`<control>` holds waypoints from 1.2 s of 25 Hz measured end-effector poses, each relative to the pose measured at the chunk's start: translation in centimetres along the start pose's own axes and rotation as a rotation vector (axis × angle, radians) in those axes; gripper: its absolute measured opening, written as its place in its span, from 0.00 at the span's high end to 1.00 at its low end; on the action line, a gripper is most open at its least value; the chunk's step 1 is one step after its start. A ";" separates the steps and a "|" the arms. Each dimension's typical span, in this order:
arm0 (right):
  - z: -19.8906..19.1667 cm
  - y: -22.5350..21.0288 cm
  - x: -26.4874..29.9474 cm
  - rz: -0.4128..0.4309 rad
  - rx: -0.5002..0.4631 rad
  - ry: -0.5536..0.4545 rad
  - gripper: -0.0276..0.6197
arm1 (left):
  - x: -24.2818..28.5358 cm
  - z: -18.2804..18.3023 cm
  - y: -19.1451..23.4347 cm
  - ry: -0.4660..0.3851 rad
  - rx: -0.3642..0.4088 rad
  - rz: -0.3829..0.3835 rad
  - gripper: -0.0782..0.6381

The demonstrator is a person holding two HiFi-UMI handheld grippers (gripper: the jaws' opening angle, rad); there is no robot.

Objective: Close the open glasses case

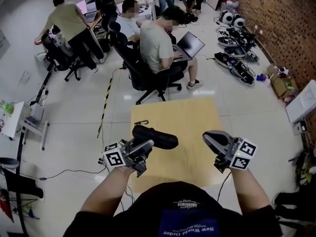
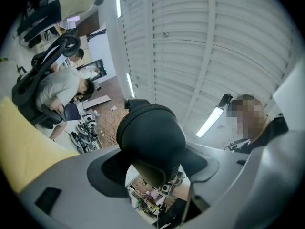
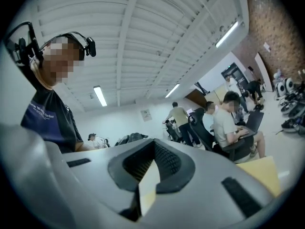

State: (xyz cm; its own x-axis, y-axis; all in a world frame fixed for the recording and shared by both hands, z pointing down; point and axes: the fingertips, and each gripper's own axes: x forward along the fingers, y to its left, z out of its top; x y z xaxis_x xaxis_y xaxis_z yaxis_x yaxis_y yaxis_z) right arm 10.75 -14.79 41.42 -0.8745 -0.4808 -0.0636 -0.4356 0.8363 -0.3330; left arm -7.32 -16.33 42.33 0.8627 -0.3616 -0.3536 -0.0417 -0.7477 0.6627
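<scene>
Since the left gripper has its jaws clamped on one end of the black case and the halves look seated along the seam, I'd call the closing itself done, or nearly.

- Left gripper view shows no gap between the halves. Head view shows one flat dark pod with no raised lid.
- Can't confirm the far end is fastened; it's too small in the head view.
- Right gripper: jaws pressed together, nothing between them. It is well apart from the case, over the near right corner of the desk.
- The case is over the near left part of the desk, sticking out from the left gripper toward the middle. It looks held off the surface, but I can't rule out contact.
- Left to do, by my read: check it's fully shut, then set it down and let go.
- People sit beyond the far edge, not involved.
</scene>
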 end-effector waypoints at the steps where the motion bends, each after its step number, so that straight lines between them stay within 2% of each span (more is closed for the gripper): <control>1: 0.4 -0.3 0.1 -0.013 -0.009 -0.006 0.98 | -0.4 0.5 -0.5 -0.006 0.021 0.005 0.43; 9: 0.2 -1.4 1.4 -0.067 -0.046 0.003 0.98 | -3.9 2.4 -1.4 -0.081 0.081 0.051 0.43; 30: -0.8 -0.9 3.0 -0.039 -0.062 0.053 0.98 | -4.2 3.1 -2.6 -0.092 0.089 0.029 0.43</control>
State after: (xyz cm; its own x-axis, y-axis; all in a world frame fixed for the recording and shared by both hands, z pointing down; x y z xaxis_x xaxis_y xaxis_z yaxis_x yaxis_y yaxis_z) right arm 8.30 -16.78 42.26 -0.8661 -0.4999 -0.0010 -0.4803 0.8326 -0.2757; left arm -12.37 -14.62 40.03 0.8105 -0.4308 -0.3969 -0.1145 -0.7811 0.6138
